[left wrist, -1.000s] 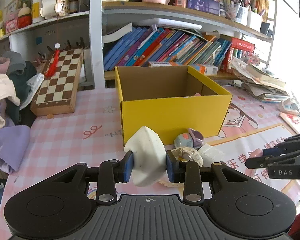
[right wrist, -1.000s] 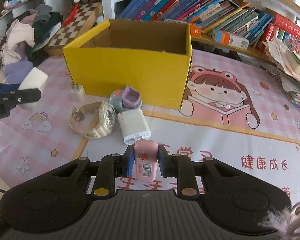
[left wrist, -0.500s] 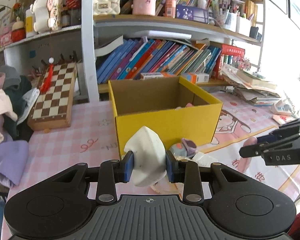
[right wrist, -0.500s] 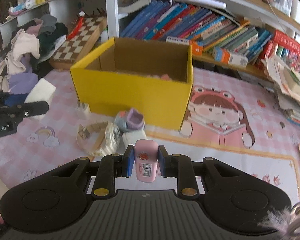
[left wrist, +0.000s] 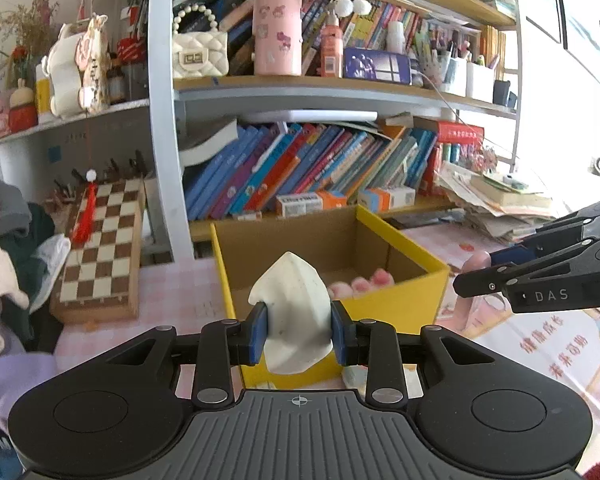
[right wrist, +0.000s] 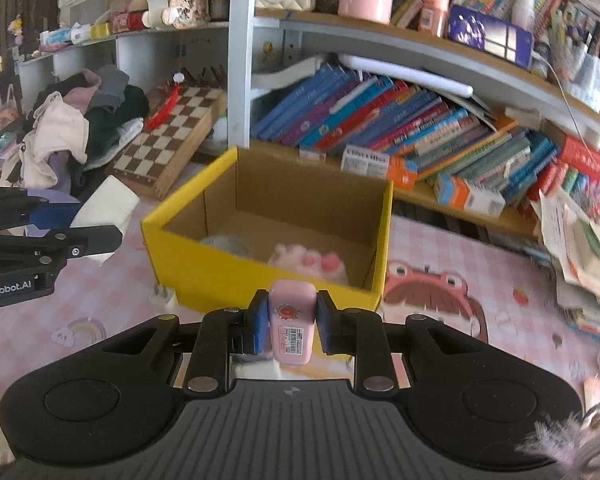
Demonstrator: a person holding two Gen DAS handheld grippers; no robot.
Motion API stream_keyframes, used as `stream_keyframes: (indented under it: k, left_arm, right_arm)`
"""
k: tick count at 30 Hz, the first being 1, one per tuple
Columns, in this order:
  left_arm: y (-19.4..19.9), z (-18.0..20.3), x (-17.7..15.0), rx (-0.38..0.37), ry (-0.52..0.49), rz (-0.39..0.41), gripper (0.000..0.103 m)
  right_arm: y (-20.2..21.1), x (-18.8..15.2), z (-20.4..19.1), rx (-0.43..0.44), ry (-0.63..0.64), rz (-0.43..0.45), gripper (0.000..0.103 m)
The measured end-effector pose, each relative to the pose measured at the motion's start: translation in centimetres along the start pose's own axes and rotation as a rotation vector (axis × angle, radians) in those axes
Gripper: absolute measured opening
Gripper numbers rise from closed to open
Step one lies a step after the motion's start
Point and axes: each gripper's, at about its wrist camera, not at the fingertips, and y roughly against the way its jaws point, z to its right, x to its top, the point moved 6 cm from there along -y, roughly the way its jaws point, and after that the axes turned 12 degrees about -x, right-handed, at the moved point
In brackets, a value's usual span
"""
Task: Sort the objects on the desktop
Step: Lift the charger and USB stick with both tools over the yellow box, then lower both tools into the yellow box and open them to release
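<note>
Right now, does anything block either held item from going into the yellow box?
Nothing visible does. The white lump in the left gripper and the pink case in the right gripper face the open-topped yellow box.

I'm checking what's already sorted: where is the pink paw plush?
In the right wrist view the pink paw plush lies inside the yellow cardboard box, at its front right corner, just beyond the right gripper.

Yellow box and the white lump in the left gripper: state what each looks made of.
Yellow box: corrugated cardboard, judging by the plain brown matte inside and thin folded walls, with a smooth yellow outer face. White lump: probably soft foam or sponge, matte and irregular; the material cannot be settled.
</note>
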Motion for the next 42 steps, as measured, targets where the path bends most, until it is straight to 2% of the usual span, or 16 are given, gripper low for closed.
stream_keyframes:
  k: [13, 24, 42]
  left_arm:
    - [-4.7, -0.3, 1.9, 0.024, -0.016, -0.021, 0.031]
    - [-9.2, -0.9, 2.3, 0.058, -0.028, -0.091, 0.031]
    - [-14.1, -1.9, 0.8, 0.051, -0.006, -0.225, 0.031]
  right_arm:
    - [-4.4, 4.7, 0.9, 0.064, 0.064, 0.066, 0.023]
    - [-10.0, 8.0, 1.4, 0.112, 0.097, 0.077, 0.023]
    - [-17.8, 8.3, -1.6, 0.199, 0.201, -0.012, 0.023]
